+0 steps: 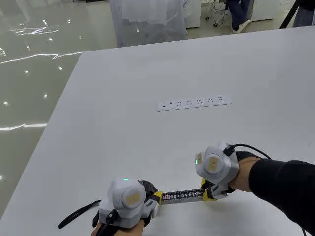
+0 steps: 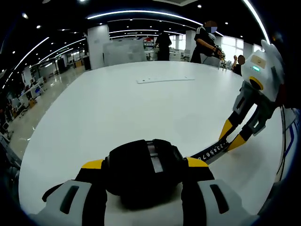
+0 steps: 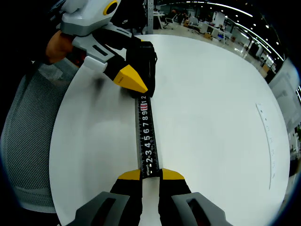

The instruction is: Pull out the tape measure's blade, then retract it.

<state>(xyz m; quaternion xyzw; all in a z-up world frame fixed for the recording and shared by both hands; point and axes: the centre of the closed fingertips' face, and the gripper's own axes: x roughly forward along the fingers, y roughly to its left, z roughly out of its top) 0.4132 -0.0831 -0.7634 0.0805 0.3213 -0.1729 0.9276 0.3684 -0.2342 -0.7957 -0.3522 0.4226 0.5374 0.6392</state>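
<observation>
**Blade part-drawn, both grippers engaged**

Reference landmark: white power strip (image 1: 194,103), lying flat on the white table (image 1: 123,123).

Tape measure case (image 2: 146,169): black, on the table well to the near side of the power strip, toward the person and offset to the strip's left. The left gripper (image 1: 153,193) has its yellow-tipped jaws closed around the case, one on each side and touching it.

Blade (image 3: 146,136): a short numbered run is out of the case. It is straight and low over the table; I cannot tell whether it touches the surface. It runs rightward from the case, roughly parallel to the power strip's long axis.

Right gripper (image 3: 150,174): jaws clamped on the blade's free end, tips pinched together over it. In the head view this end sits on the near side of the power strip, about level with the strip's right half.

A black strap (image 1: 76,216) lies on the table beside the left gripper, on the side farther from the power strip. A dark sleeve (image 1: 285,184) sits behind the right gripper.
</observation>
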